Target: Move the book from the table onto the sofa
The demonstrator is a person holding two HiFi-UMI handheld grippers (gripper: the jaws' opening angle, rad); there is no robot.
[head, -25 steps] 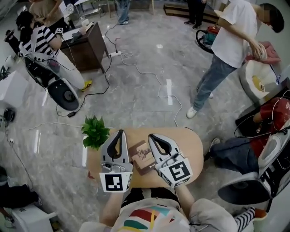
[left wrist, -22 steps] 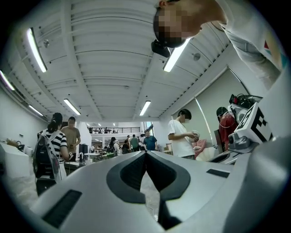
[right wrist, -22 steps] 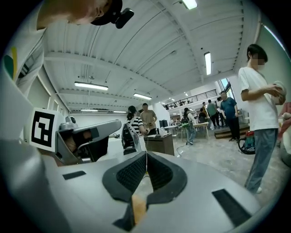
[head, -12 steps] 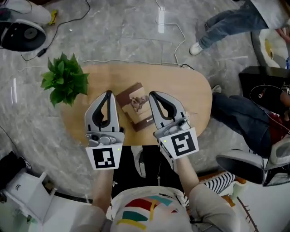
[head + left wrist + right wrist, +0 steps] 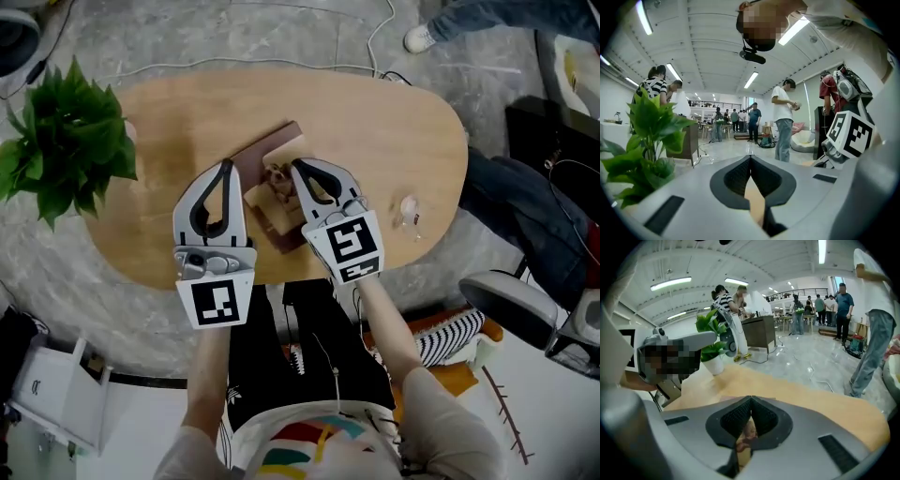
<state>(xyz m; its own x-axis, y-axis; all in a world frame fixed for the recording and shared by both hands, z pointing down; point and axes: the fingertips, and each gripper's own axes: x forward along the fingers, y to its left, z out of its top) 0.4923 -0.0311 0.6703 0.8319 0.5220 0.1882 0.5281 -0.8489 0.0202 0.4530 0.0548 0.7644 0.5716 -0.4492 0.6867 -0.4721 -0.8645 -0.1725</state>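
The book [image 5: 265, 197] lies flat on the bench [image 5: 394, 141], toward its near edge; left claw [image 5: 224, 166] beside it, right claw [image 5: 294, 166] over it, both clenched empty; best to open one wide and pinch the book's edge squarely.

The right tool [image 5: 296, 169] covers much of the book [image 5: 264, 150], so its cover picture is mostly hidden; the right gripper view shows only a sliver of it below the closed jaws. The plant [image 5: 66, 141] is cut by the head view's left edge. A small pale thing [image 5: 409, 210] on the table [image 5: 394, 122] is too small to name.
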